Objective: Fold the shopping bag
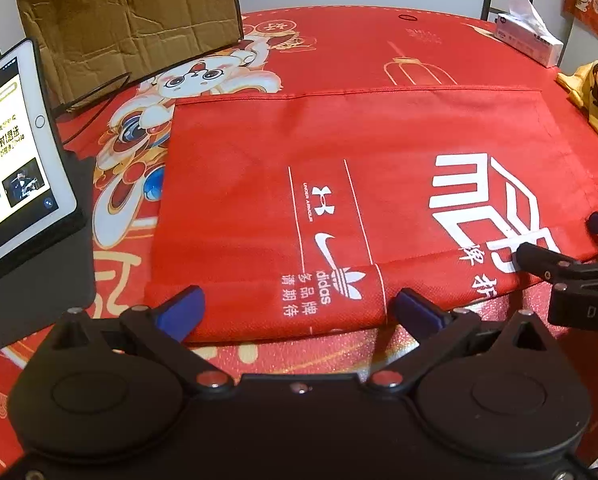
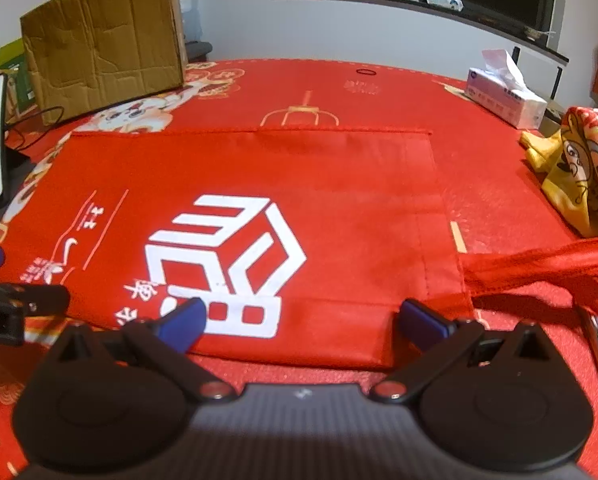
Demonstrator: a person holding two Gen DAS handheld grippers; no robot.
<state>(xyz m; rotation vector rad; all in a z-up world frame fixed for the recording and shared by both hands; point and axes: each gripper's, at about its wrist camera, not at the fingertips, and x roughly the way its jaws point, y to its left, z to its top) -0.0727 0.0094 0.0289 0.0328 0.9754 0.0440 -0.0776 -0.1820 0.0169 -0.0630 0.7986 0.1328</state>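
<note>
At the worktop's near edge, the shopping bag (image 2: 259, 216) is lying flat; both tools, left tool (image 1: 299, 312) and right tool (image 2: 301, 318), are hovering wide over its near hem. Any fold is best kept edge-aligned.

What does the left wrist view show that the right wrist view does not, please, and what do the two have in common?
Only the left wrist view shows the tablet's full lit screen and the sports logos readably.

Only the right wrist view shows the bag's handles trailing off to the right, the whole white cube logo, and the dark window ledge.

Both show the red shopping bag flat on the red tablecloth, the cardboard box, the tissue box, and both open hand-held grippers, left and right.
</note>
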